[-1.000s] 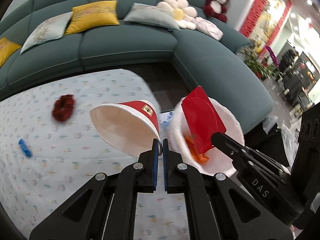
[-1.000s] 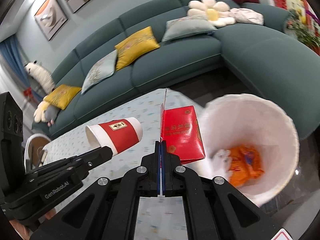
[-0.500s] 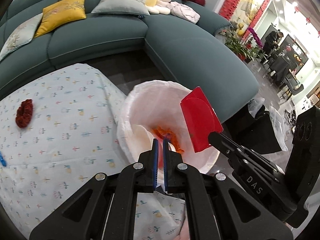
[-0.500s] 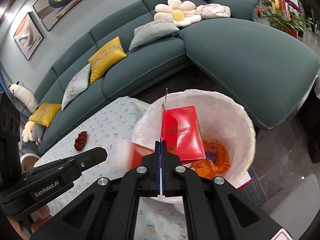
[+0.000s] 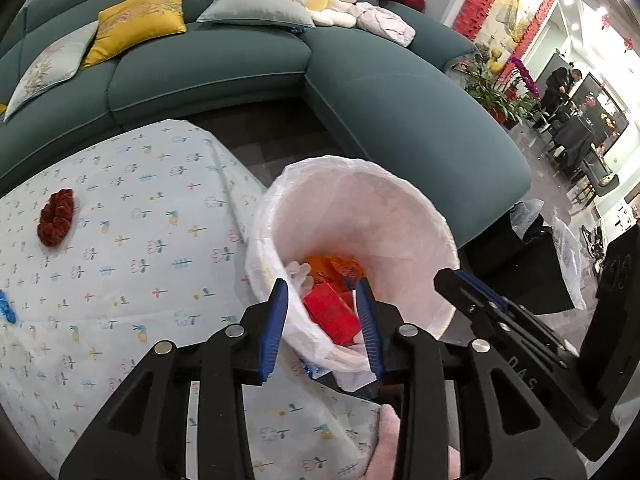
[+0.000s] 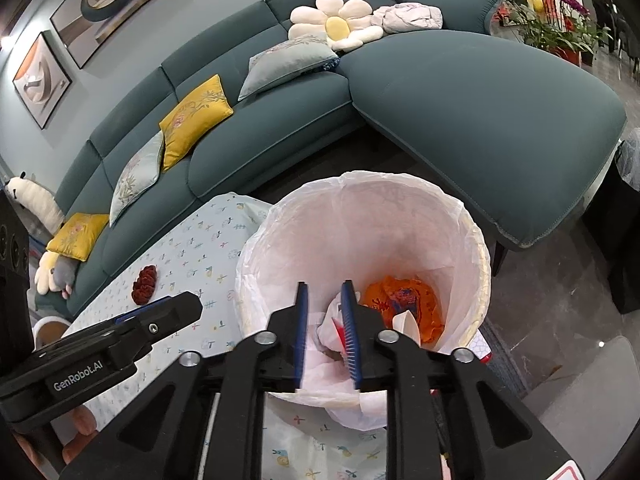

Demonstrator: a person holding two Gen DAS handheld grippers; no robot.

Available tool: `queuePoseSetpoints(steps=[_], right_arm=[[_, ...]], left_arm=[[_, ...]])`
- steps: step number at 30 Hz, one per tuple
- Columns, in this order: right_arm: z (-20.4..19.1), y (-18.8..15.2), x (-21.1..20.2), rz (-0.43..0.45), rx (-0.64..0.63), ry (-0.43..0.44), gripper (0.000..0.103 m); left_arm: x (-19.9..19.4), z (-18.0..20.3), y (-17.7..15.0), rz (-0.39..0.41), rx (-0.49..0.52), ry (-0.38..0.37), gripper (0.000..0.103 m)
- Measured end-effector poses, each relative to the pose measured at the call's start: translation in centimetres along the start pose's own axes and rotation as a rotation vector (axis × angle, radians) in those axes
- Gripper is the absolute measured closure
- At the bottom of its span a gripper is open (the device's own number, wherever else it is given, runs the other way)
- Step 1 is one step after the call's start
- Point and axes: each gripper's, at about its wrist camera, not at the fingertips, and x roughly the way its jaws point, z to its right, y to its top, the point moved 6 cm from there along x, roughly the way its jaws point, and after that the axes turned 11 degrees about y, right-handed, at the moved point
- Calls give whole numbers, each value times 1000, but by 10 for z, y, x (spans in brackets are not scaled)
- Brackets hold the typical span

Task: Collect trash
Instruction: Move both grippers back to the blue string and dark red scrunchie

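The trash bin [image 5: 360, 168] with its white liner stands by the table's corner. Orange wrappers [image 5: 332, 266] lie at its bottom. My left gripper [image 5: 321, 284] hangs over the near rim, its jaws opening and its pads pressing on nothing. A red packet [image 5: 332, 312] shows between them, loose inside the bin. My right gripper [image 6: 325, 286] is over the same bin [image 6: 360, 220], jaws opening too and holding nothing. Below it lie crumpled white plastic, a red scrap [image 6: 339, 330] and the orange wrappers [image 6: 404, 300]. The paper cup is hard to make out.
A dark red scrunchie [image 5: 56, 218] and a small blue item [image 5: 4, 306] lie on the flower-print tablecloth [image 5: 140, 240]. The teal sofa [image 5: 400, 100] curves round behind table and bin. A hand [image 6: 80, 424] holds the left gripper [image 6: 176, 308].
Both grippers moved from above the table to above the bin. The left let go of the red paper cup and the right let go of the red packet; both jaws now stand apart.
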Motion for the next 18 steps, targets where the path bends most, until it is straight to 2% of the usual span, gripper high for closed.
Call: queuePoseSetpoints(steps=[5, 11, 18], right_arm=[[-16, -2, 4, -9, -26, 9, 79], [-41, -4, 12, -21, -68, 24, 70], [-75, -11, 23, -49, -112, 46, 69]], left_arm=[[-3, -19, -1, 5, -31, 20, 67], [-9, -46, -1, 17, -71, 48, 61], [-17, -85, -9, 25, -129, 86, 58]])
